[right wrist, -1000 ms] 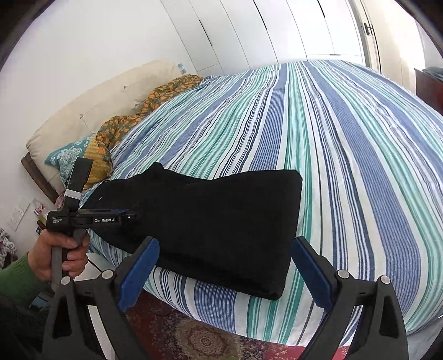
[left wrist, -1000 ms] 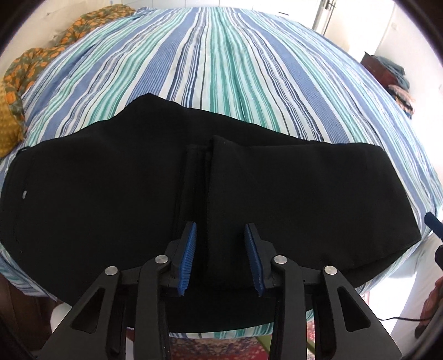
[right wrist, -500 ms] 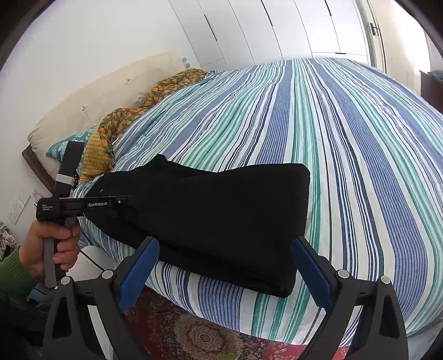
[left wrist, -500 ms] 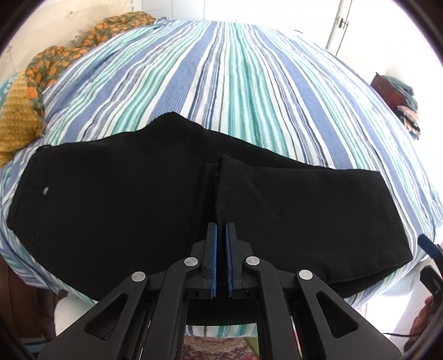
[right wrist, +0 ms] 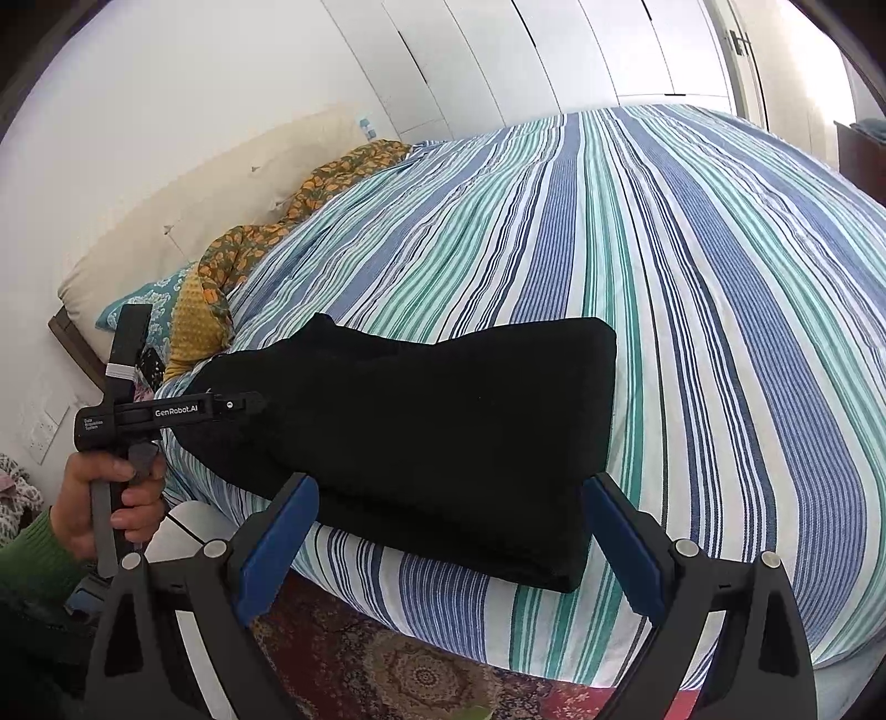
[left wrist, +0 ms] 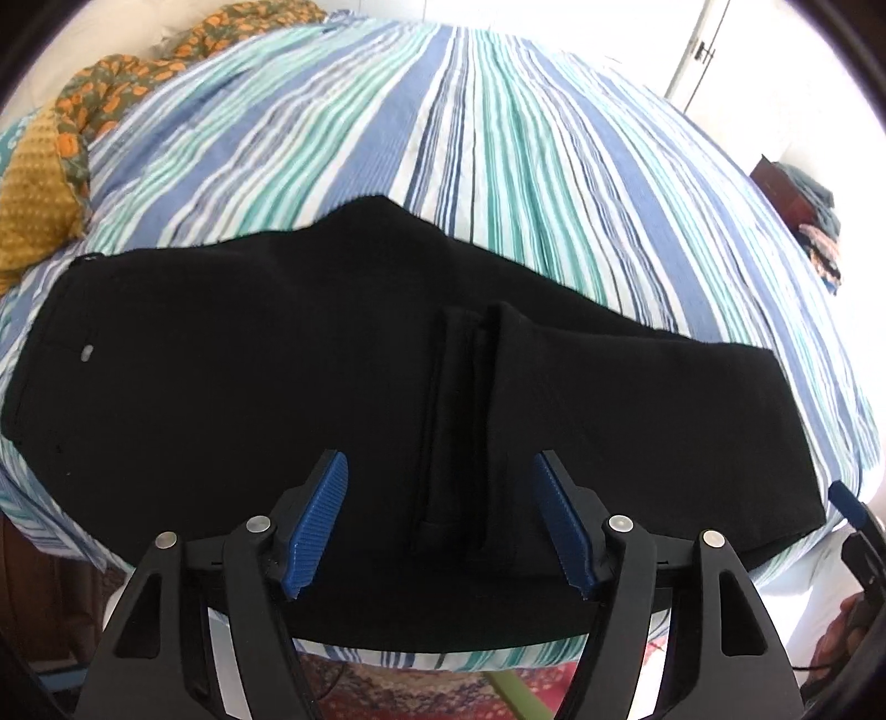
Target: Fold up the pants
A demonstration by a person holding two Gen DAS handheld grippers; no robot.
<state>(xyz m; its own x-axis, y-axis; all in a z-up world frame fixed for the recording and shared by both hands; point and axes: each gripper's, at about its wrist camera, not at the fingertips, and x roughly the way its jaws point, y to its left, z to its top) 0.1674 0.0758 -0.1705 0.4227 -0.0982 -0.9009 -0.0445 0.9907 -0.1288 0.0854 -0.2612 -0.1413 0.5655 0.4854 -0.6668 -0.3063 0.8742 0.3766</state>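
Two grippers hung over the near edge of the bed, and neither pinched anything. Closest in the left wrist view, the left gripper (left wrist: 440, 518) had its blue ribbed pads (left wrist: 318, 523) apart and its jaws were opening; they pointed steeply down at the black pants (left wrist: 249, 376). The cloth lay beyond and beneath the fingertips, with a raised ridge of folded hem (left wrist: 462, 421) running away from the camera in line with the gap between the pads, which did not press on it.

Nearest in the right wrist view, the right gripper (right wrist: 448, 545) stood with its blue pads (right wrist: 277, 545) spread wide and nothing between them. The folded end of the pants (right wrist: 443, 432) lay just past its fingertips, at the edge of the mattress, above a patterned red rug (right wrist: 410, 675) on the floor. Left of that, a hand (right wrist: 113, 498) in a green sleeve (right wrist: 33, 559) gripped the handle of the left gripper (right wrist: 166, 412), whose black body reached over the waist end of the pants.

The garment lay folded lengthwise along the near side of the striped bedspread (left wrist: 498, 138), waist to the left with a small metal button (left wrist: 87, 353) showing. Farther off at the left were a mustard cushion (left wrist: 27, 210) and an orange-flowered cloth (left wrist: 138, 77). Beyond these, a cream headboard cushion (right wrist: 221, 188) leaned on the wall, and white wardrobe doors (right wrist: 554, 50) closed the far side.
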